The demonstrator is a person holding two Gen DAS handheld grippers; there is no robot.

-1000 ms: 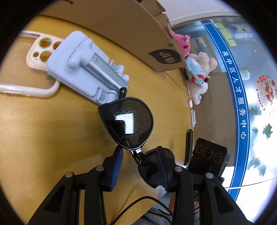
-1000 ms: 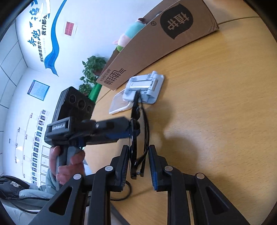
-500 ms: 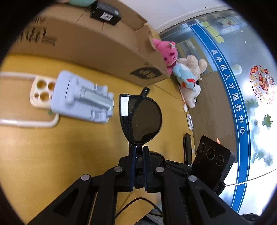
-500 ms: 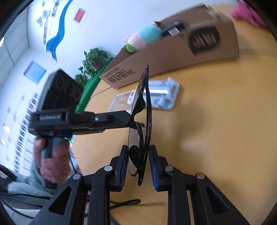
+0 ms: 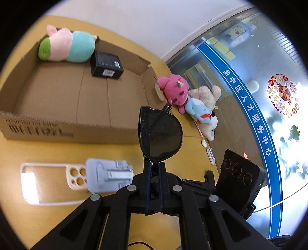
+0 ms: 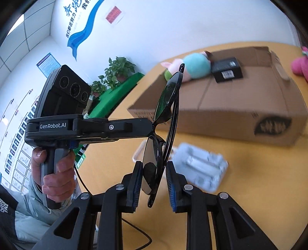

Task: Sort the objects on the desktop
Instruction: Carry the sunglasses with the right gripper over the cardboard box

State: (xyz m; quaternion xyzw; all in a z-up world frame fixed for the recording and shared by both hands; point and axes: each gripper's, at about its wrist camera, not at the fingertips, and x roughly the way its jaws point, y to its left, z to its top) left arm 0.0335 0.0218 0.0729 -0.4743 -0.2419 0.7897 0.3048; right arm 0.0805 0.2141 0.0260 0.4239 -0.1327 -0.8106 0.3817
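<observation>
- Ahead in the left wrist view, a cardboard box [image 5: 77, 96] holding a plush toy [image 5: 67, 47] stands behind the phone stand [image 5: 107, 176]; the left claw [image 5: 154, 169] pinches black sunglasses [image 5: 160, 132] at the bridge, above the bench [image 5: 48, 152].
- Right wrist view: the right claw [image 6: 154, 173] clamps one lens; the glasses stand on end.

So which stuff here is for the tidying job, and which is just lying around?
For the job: sunglasses held by both grippers, left gripper, right gripper, cardboard box, phone stand, phone case.

Lying about: potted plant, wall poster.
</observation>
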